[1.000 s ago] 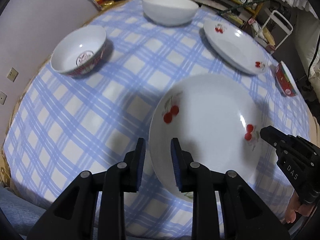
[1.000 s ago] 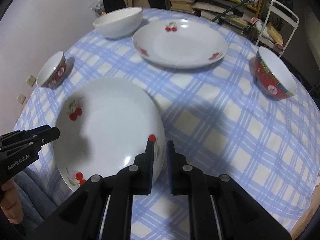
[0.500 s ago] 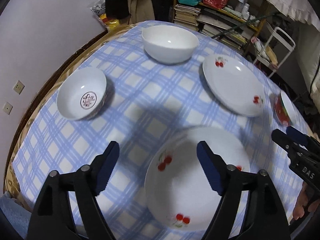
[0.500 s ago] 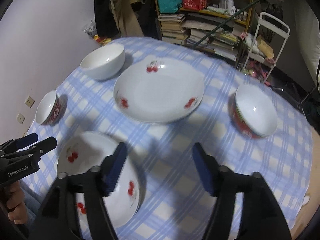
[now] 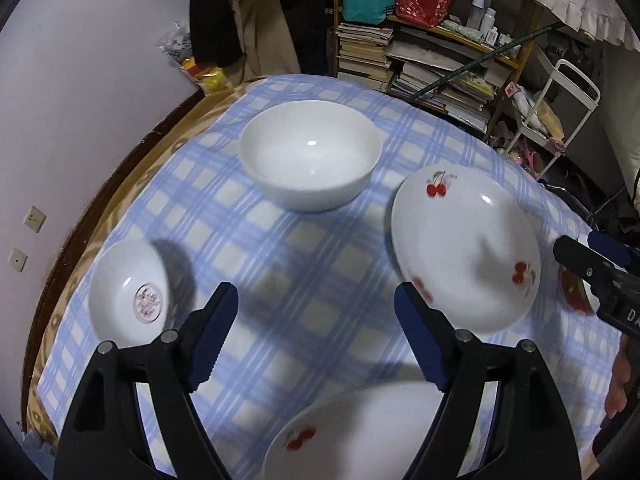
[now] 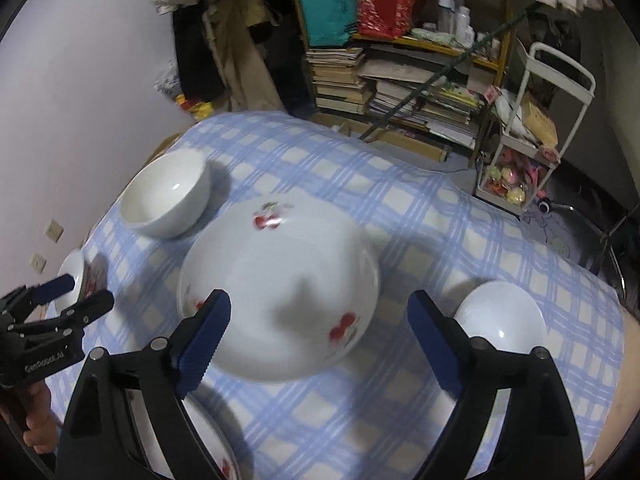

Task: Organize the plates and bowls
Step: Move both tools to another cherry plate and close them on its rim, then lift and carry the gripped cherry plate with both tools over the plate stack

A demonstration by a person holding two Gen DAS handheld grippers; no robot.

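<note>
Both sets of jaws are empty: the left gripper (image 5: 316, 340) stands wide apart above bare checked cloth, and the right gripper (image 6: 320, 340) is opening wider over the far plate (image 6: 280, 300), touching nothing. Outward from them, the near plate (image 5: 360, 436) lies at the surface's (image 5: 280, 248) front edge, the far plate sits alone mid-surface, and three bowls stand well apart: the big white bowl (image 5: 310, 170) at the back, a small bowl (image 5: 128, 292) to the left and a red bowl (image 6: 500, 316) to the right. By my reading the sorting has barely begun (nothing is stacked yet); the plates need stacking and the bowls need gathering.
</note>
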